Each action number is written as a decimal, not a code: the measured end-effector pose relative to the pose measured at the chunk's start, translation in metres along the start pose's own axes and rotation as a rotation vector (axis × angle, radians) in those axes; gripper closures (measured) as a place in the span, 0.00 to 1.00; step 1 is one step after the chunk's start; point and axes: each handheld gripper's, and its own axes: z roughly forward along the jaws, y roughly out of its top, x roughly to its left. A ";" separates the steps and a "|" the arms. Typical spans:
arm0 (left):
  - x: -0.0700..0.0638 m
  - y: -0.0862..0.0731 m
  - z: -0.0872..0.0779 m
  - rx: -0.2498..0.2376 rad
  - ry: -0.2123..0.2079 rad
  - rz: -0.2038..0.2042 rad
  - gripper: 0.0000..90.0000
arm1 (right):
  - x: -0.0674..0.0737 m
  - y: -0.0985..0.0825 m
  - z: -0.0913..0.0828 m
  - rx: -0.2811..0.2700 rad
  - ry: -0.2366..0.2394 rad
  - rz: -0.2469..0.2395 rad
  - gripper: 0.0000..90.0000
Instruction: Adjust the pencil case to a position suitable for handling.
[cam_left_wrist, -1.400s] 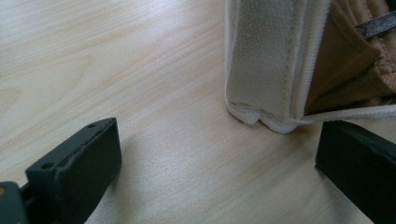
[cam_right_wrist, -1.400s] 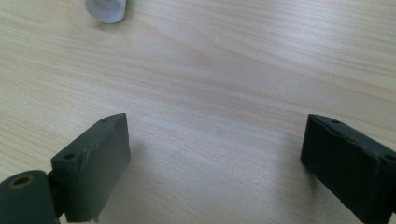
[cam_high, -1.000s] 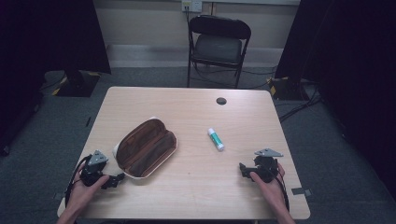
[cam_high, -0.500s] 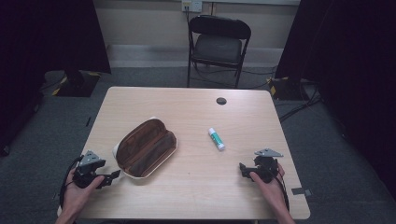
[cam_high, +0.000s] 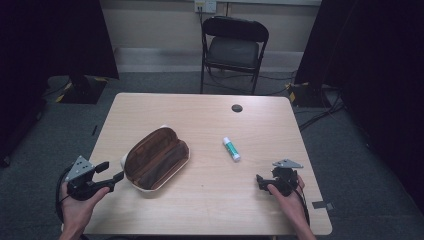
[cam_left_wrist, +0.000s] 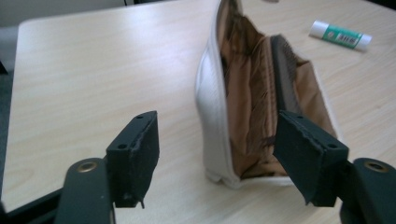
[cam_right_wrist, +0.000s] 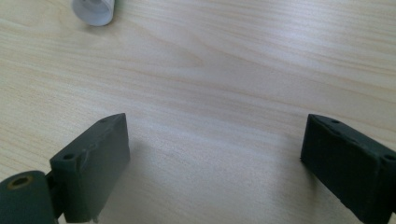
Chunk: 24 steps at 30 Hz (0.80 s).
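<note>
1. Main thing on the table is an open case (cam_high: 157, 165) with a white shell and brown lining. It lies in the left-front part of the light wood table (cam_high: 210, 125), open side up and at a diagonal.
2. In the left gripper view the case (cam_left_wrist: 261, 107) looks tipped on edge (that's the camera turning with the hand). You can see the brown lining and a dark strip down the middle.
3. The left gripper (cam_high: 114, 177) is held in the person's left hand (cam_high: 80, 202) at the table's left-front edge. Its jaws are spread wide and point at the near end of the case, just short of it. In its own view one jaw sits over bare table and the other overlaps the lining; I can't tell if it touches.
4. A small white tube with a green label (cam_high: 231, 149) lies right of the case, well apart from it, about mid-table. It also shows in the left gripper view (cam_left_wrist: 341, 35), and its white end peeks into the right gripper view (cam_right_wrist: 93, 10).
5. The right gripper (cam_high: 260, 181) is in the right hand (cam_high: 285, 192) near the right-front corner, low over bare wood, jaws wide apart with nothing between them.
6. Further out: a dark round spot (cam_high: 237, 108) near the table's far edge, a black folding chair (cam_high: 232, 47) behind it, grey carpet all around.
</note>
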 end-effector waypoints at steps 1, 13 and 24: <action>-0.002 0.002 -0.001 -0.007 -0.006 -0.003 0.35 | 0.000 0.000 0.000 0.000 0.000 0.000 0.08; -0.030 0.022 0.002 -0.079 -0.112 0.062 0.50 | 0.000 0.000 0.000 0.000 0.000 0.000 0.08; -0.041 0.044 0.038 0.004 -0.172 0.143 0.59 | 0.000 0.000 0.000 0.000 0.000 0.000 0.08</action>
